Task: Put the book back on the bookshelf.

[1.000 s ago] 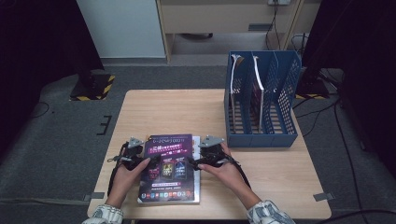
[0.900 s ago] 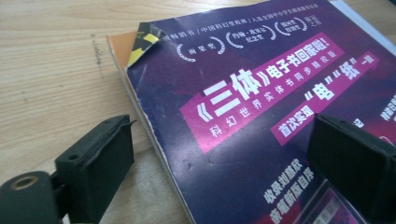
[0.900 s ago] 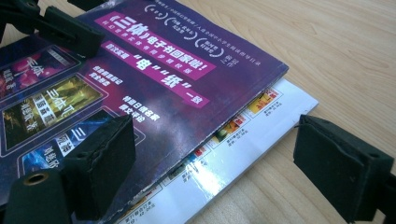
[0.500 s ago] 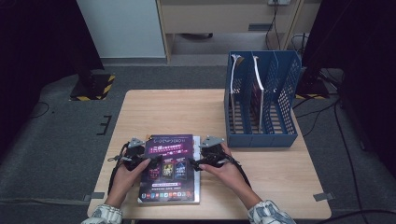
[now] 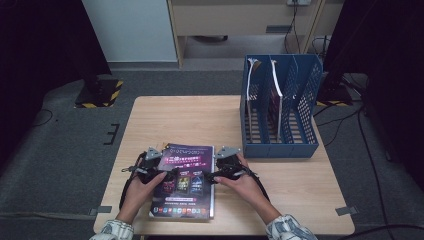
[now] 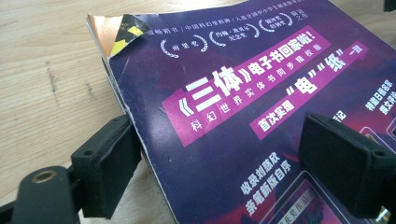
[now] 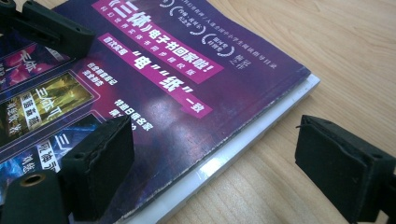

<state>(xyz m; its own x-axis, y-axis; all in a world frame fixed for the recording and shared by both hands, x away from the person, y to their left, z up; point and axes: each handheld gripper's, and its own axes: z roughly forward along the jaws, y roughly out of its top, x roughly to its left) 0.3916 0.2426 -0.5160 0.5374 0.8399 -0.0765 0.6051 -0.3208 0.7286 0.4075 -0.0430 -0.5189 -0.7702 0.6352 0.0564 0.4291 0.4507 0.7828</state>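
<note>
My left gripper (image 6: 219,158) has just been closing a bit over the magazine's (image 5: 184,180) left edge, not pinching yet. Right gripper (image 7: 224,158) gapes across the right edge. Magazine lies flat near me; file rack (image 5: 280,107) waits beyond.

The magazine (image 5: 183,180) was purple with magenta banners and white lettering. The file rack (image 5: 280,107) was blue and perforated; the table (image 5: 185,120) was pale woodgrain.

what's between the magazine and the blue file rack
Bare wooden table, apart from the right gripper and the hand holding it at the magazine's right edge, seen in the high view. The blue file rack stands clear of them.
</note>
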